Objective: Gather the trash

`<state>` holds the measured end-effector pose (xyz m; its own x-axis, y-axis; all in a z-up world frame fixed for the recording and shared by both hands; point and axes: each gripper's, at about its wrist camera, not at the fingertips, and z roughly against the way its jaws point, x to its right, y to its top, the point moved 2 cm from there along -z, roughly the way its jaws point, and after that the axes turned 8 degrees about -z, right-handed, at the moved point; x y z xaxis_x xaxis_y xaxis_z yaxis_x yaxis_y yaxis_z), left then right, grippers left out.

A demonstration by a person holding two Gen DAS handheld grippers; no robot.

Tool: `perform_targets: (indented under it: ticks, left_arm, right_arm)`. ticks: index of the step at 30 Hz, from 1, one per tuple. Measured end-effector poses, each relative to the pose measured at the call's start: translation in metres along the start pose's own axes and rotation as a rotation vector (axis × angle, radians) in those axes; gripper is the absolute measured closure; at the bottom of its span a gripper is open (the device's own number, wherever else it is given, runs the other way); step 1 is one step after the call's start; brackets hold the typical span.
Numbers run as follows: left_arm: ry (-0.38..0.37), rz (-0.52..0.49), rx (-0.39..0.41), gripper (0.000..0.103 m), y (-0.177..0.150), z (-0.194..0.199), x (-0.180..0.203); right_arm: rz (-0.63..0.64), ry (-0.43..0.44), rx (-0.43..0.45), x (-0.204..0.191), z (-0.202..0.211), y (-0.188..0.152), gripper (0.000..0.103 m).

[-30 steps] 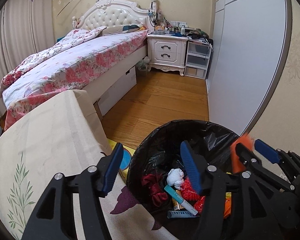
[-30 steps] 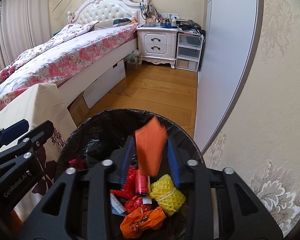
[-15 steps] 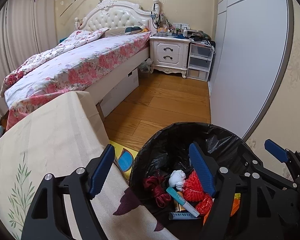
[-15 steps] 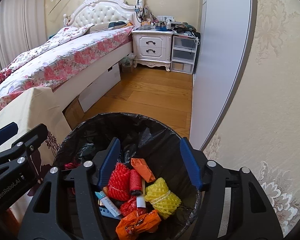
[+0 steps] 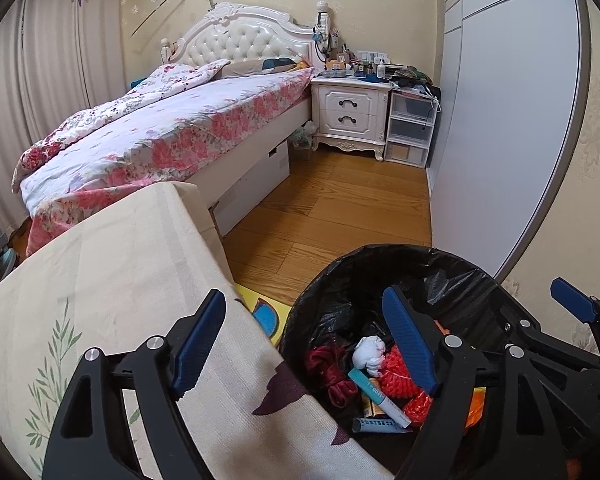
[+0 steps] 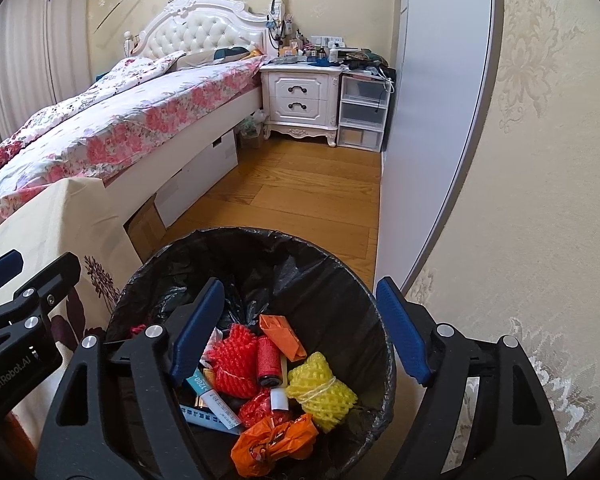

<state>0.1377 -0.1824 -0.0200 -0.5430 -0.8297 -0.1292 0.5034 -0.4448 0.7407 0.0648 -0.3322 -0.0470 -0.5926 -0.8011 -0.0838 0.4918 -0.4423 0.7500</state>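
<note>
The wooden floor [image 6: 308, 184] carried a black-lined trash bin [image 6: 340, 280], standing just beside the cloth-covered table [image 5: 112, 264], with a bed [image 5: 172, 132] and white nightstand [image 5: 350, 116] farther back.

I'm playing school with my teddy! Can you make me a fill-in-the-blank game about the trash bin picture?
1. The trash bin is lined with a bag colored ____.
2. The netted foam bundle beside the folded orange wrapper is colored ____.
3. The right gripper holds nothing; its jaws are ____.
4. Two drawers show on the white ____ beside the bed.

Missing words: black; yellow; open; nightstand
</note>
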Motion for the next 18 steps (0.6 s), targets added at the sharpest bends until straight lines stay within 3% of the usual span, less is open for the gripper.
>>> perform_targets:
  ticks: [18]
  left_arm:
    - [0.032,0.059,0.005,0.025,-0.033,0.035,-0.029]
  right_arm:
    - [0.050,0.032,-0.002,-0.012,0.037,-0.024,0.025]
